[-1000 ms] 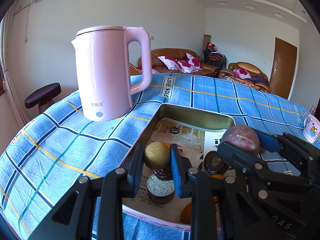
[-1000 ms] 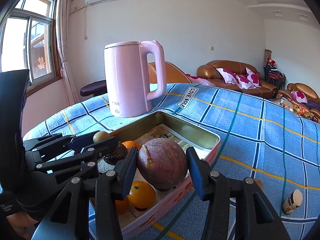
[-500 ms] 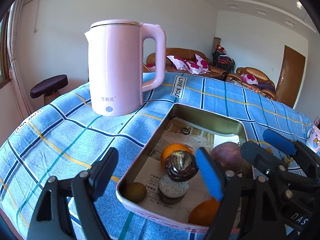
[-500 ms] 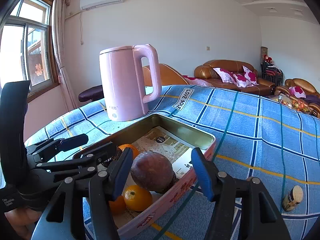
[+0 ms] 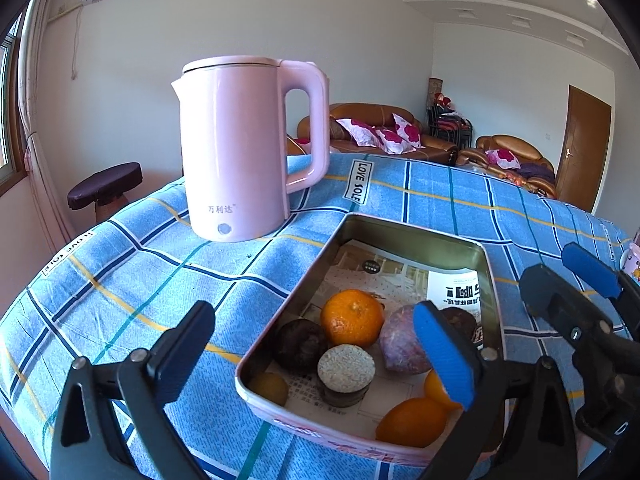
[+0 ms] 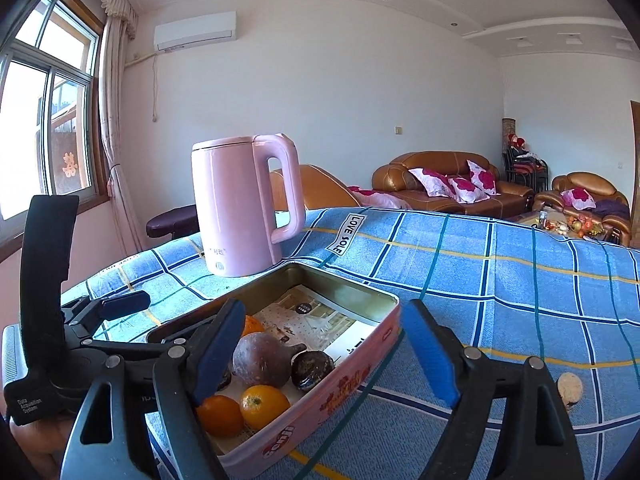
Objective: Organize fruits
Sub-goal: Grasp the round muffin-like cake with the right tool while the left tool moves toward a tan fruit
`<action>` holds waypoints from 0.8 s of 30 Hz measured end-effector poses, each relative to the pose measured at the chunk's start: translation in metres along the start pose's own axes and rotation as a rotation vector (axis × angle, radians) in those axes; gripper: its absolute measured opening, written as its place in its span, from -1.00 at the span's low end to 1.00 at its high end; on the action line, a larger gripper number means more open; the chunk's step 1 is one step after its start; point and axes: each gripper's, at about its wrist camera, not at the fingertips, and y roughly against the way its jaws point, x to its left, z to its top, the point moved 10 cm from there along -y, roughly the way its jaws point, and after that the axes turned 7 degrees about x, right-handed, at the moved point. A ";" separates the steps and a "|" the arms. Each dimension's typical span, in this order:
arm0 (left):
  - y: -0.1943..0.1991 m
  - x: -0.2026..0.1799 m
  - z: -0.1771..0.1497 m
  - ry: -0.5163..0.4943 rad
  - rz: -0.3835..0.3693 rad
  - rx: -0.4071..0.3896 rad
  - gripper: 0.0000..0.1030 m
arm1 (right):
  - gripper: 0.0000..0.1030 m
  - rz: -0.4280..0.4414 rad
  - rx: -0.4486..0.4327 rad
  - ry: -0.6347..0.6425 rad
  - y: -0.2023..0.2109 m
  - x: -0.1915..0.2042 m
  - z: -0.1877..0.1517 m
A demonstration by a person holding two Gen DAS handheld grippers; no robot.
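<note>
Above the tin's (image 5: 404, 232) near rim, left gripper (image 5: 316, 348) and right gripper (image 6: 332, 352) gape empty.

The left gripper (image 5: 316, 356) stands wide apart and empty over the near end of the tin (image 5: 404, 229), which sits on a blue checked cloth (image 5: 132, 280). In the tin lie an orange (image 5: 351, 317) at center, a purple fruit (image 5: 400, 344) touching it at 3 o'clock, a dark fruit (image 5: 300, 344) at 8 o'clock, and two more oranges (image 5: 412, 422) at 5 o'clock. A pink kettle (image 5: 236, 148) stands at 11 o'clock beyond the tin, and the right gripper (image 5: 568, 280), jaws parted, shows at 3 o'clock.
</note>
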 end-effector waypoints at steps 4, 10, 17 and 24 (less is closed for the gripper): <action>0.003 -0.004 0.000 -0.006 0.002 -0.004 0.97 | 0.61 -0.023 0.003 0.005 0.004 -0.005 -0.002; 0.016 -0.021 0.006 -0.021 -0.032 -0.026 0.97 | 0.61 -0.083 0.023 0.005 0.019 -0.029 -0.008; 0.029 -0.068 0.012 -0.099 -0.094 -0.038 0.99 | 0.61 -0.220 0.119 0.036 0.043 -0.086 -0.033; 0.034 -0.126 0.015 -0.208 -0.122 -0.058 0.99 | 0.60 -0.341 0.222 -0.013 0.050 -0.152 -0.047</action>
